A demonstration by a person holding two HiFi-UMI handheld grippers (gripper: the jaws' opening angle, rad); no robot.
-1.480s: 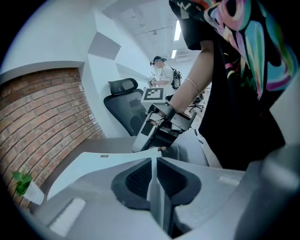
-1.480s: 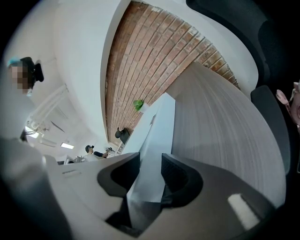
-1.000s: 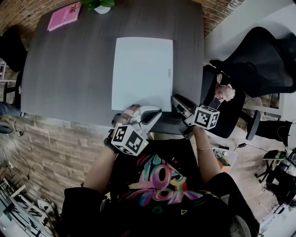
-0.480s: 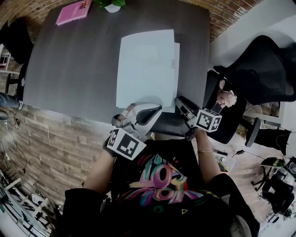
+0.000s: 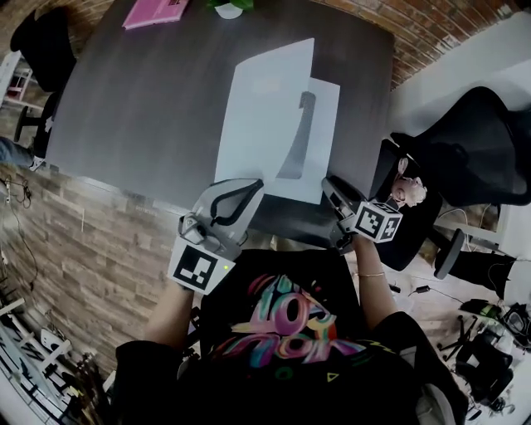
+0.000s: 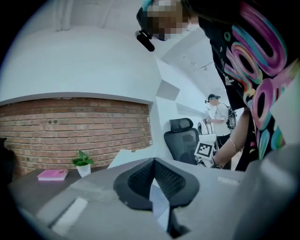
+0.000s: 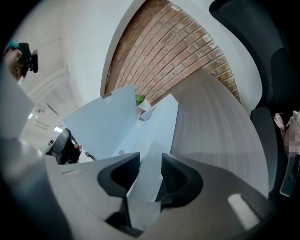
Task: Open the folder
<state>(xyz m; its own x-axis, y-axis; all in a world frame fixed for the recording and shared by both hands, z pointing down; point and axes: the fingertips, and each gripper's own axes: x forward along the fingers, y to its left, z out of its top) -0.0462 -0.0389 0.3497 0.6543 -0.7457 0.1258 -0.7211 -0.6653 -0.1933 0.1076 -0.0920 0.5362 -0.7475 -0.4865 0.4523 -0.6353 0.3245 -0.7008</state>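
- Two hand-held grippers work at the near edge of a dark grey rectangular counter, where a thin pale-blue card folder lies partly open.
- The left gripper has its jaws together, clamped on the near corner of the folder's front cover. The left gripper view shows that thin sheet pinched between the pads.
- The front cover is tilted up, its right-hand edge lifted clear of the back sheet. A dark shadow falls on the back sheet beneath it.
- The right gripper sits at the back sheet's near right corner with its jaws apart. They have just been closing a little, and the corner lies between them without the pads pressing on it.
- A flat pink book and a small green potted plant sit at the counter's far edge.
- A black office chair stands to the right of the counter.
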